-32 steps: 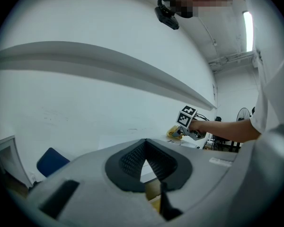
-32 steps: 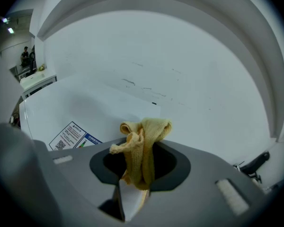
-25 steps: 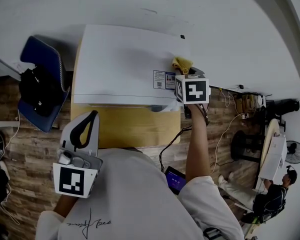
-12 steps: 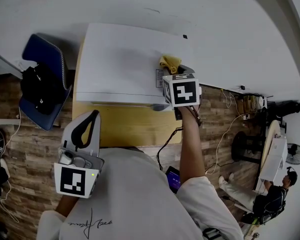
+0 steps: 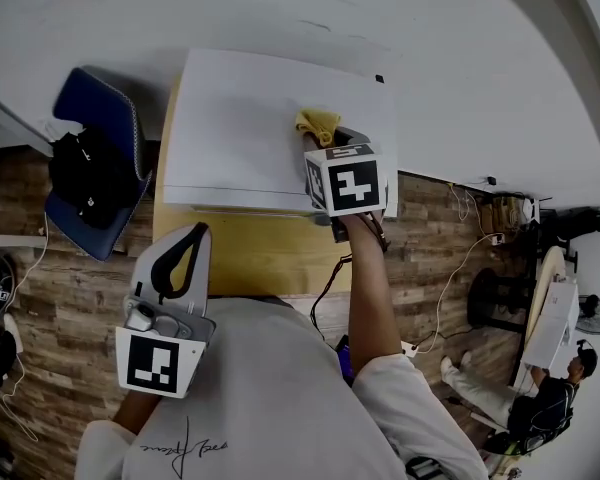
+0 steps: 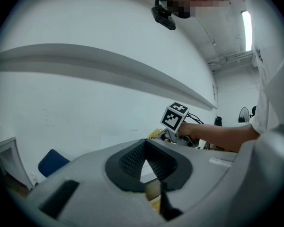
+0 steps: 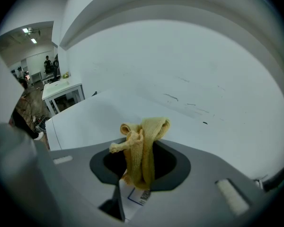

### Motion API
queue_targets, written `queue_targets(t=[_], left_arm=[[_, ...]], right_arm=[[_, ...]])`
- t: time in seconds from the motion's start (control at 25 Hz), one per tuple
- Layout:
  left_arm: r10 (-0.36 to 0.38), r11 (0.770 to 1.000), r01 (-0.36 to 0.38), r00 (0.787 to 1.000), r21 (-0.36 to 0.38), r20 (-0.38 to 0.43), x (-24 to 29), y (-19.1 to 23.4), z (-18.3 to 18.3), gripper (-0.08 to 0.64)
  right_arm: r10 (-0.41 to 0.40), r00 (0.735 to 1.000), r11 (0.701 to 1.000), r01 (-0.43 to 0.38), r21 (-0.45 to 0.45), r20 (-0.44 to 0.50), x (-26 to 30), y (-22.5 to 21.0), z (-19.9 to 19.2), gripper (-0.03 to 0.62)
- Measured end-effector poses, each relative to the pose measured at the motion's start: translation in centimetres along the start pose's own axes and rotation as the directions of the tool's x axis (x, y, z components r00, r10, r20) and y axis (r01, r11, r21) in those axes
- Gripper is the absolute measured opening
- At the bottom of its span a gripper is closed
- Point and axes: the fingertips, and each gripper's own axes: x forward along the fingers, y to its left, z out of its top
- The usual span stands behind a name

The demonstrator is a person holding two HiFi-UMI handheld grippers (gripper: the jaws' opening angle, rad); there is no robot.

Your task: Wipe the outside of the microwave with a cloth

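Our right gripper clamped the cloth near the microwave's right front corner, its cube hiding the jaws overhead; the left gripper was closed, empty.

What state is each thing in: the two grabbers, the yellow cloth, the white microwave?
Left gripper: shut, empty, held clear of the microwave.
Right gripper: shut on the cloth.
Cloth: bunched, at the microwave's top.
Microwave: upright on the table, door side barely visible.

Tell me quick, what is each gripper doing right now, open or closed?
Left gripper: closed, holding nothing.
Right gripper: closed on the yellow cloth, at the microwave's top.
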Motion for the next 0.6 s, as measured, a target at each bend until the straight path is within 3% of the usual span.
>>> queue_targets(t=[0.6], left_arm=[[0.044, 0.999, -0.044, 0.999, -0.02, -0.005, -1.0, 2.4, -0.3, -0.005]], right_arm=[[0.124, 0.992, 0.992, -0.123, -0.018, 0.025, 2.0, 7.6, 3.8, 0.117]])
